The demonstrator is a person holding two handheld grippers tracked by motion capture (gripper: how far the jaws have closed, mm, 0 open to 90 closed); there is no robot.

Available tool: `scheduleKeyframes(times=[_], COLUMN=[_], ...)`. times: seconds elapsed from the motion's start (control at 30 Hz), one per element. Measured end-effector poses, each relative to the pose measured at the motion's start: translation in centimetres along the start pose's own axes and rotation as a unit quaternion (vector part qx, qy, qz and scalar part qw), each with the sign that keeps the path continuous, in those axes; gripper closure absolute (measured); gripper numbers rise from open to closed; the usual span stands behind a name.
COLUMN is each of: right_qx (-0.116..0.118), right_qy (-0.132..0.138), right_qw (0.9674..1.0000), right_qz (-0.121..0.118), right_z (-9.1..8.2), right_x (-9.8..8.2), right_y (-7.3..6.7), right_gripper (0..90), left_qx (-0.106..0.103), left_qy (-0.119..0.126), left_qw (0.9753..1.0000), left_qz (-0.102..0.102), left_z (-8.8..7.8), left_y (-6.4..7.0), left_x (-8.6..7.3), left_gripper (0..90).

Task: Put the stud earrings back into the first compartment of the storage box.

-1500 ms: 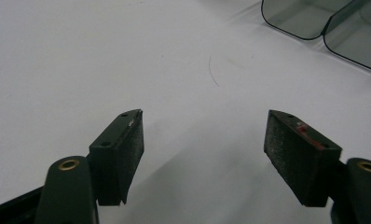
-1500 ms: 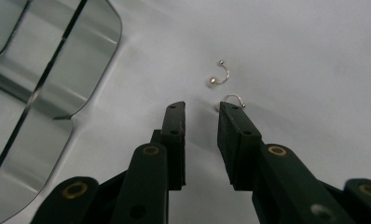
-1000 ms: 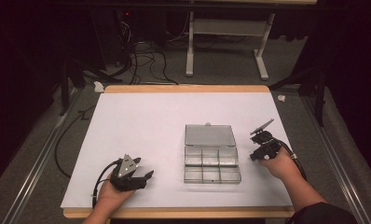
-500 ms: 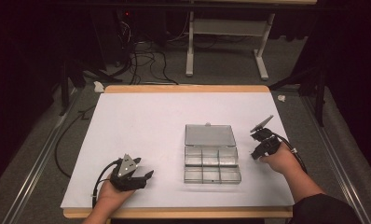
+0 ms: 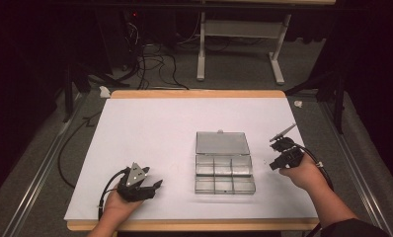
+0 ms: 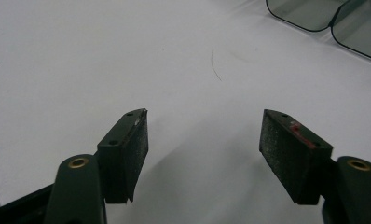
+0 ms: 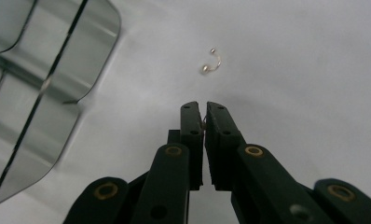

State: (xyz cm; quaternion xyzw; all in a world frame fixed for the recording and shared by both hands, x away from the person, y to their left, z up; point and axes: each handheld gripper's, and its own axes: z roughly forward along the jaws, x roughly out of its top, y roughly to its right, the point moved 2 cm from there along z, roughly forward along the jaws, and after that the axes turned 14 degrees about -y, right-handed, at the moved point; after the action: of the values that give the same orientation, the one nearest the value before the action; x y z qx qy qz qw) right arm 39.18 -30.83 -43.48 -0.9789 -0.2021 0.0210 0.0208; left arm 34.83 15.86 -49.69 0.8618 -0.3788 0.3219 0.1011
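Fingers of right gripper [image 7: 204,114] closed on tiny metal bit, beside organizer box [image 5: 224,165]; left gripper [image 6: 204,140] fingers open, empty.

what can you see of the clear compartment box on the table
The clear compartment box looks like see-through greyish plastic with rounded corners. Its base is split into six cells, two rows of three, and they look empty. The lid is open and lies flat behind the base, on the side away from the person. It rests on the white table cover, right of centre, between the two hands. Nothing else touches it.
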Motion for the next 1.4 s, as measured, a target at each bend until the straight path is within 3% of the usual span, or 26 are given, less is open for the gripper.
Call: scheduleKeyframes(times=[0.37, 0.53, 0.67, 0.8, 1.03, 1.1, 1.13, 1.33, 1.4], right_qx=[-0.006, -0.011, -0.007, -0.004, -0.003, -0.002, -0.003, -0.001, -0.002], right_qy=[0.002, 0.003, 0.007, 0.008, 0.0, -0.005, -0.003, -0.012, -0.011], right_qw=[0.9994, 0.9985, 0.9983, 0.9969, 0.9945, 0.9948, 0.993, 0.9917, 0.9897], right_qz=[-0.036, -0.054, -0.058, -0.078, -0.104, -0.101, -0.118, -0.128, -0.143], right_z=[-1.5, -3.0, -3.2, -3.6, -3.3, -3.2, -3.0, -2.6, -2.4], right_x=[-0.9, -0.2, 0.2, 1.2, 2.5, 2.7, 3.2, 4.1, 4.7], right_y=[-2.0, -3.7, -4.3, -5.9, -7.8, -8.2, -8.6, -9.7, -10.4], right_gripper=[86.8, 86.7, 86.7, 86.7, 86.8, 86.7, 86.8, 86.7, 86.7], left_qx=[-0.002, -0.007, -0.007, -0.009, -0.01, -0.012, -0.013, -0.012, -0.013], left_qy=[-0.007, -0.004, 0.0, 0.002, -0.001, -0.001, -0.008, -0.001, -0.001], left_qw=[1.0, 0.9999, 1.0, 0.9999, 0.9999, 0.9999, 0.9999, 0.9999, 0.9999], left_qz=[0.003, -0.007, -0.005, -0.006, -0.006, -0.005, -0.002, -0.004, -0.009], left_z=[0.1, 0.1, 0.0, -0.1, 0.0, 0.0, 0.1, -0.1, 0.0], left_y=[0.0, -0.2, -0.1, -0.2, -0.2, -0.2, -0.2, -0.2, -0.2], left_x=[0.1, 0.0, 0.0, -0.1, 0.0, 0.0, 0.0, 0.0, 0.0], left_gripper=[34.5, 34.0, 33.9, 33.5, 33.4, 33.4, 33.4, 33.2, 32.4])
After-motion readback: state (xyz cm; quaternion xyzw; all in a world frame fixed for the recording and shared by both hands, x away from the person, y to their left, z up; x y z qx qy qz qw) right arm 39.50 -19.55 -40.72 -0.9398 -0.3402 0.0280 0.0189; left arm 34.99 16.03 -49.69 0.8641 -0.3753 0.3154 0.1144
